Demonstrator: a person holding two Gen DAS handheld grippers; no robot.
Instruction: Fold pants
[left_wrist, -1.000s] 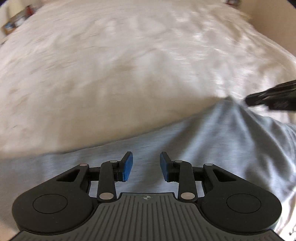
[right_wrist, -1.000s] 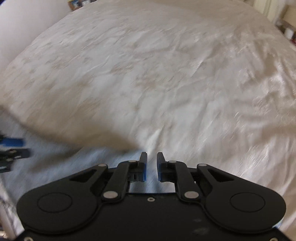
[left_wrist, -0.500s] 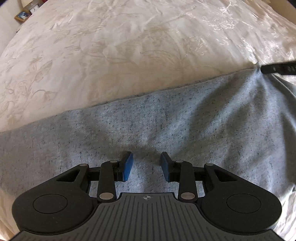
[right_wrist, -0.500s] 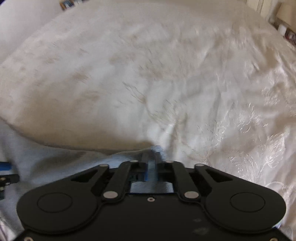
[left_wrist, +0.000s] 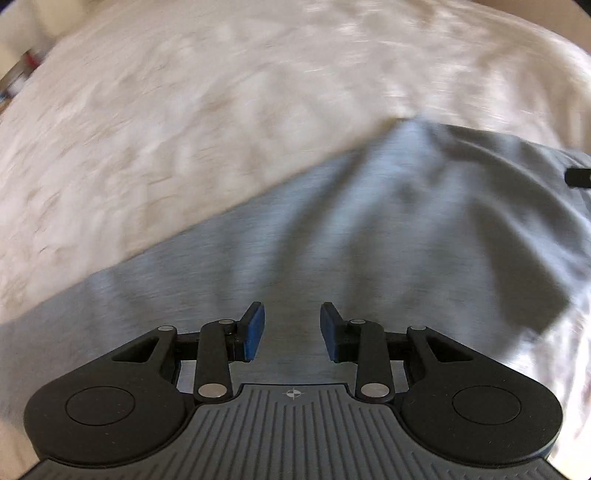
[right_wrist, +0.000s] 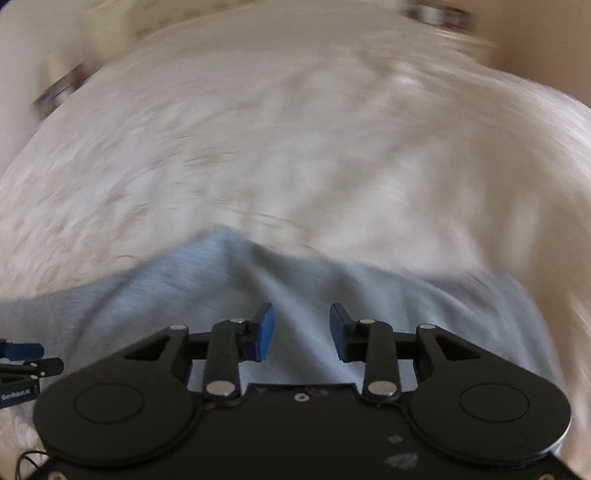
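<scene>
Cream bedspread (left_wrist: 184, 147) lies under the grey pants (left_wrist: 369, 229), spread just ahead of me, long axis apparently running left to right, though blur hides the ends. My left gripper (left_wrist: 291, 332) hangs parted, empty; my right gripper (right_wrist: 302, 332) is opening, nothing pinched. That raised corner could slump and wrinkle the fold.

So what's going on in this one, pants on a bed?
Yes. A person with handheld tongs is folding grey pants spread on a white bedspread. The left tongs hover over the fabric with jaws apart, pinching nothing. The right tongs are opening, with cloth beneath them but nothing clamped between the pads. Both views are motion-blurred, and the fabric's far edge comes to a raised point.
</scene>
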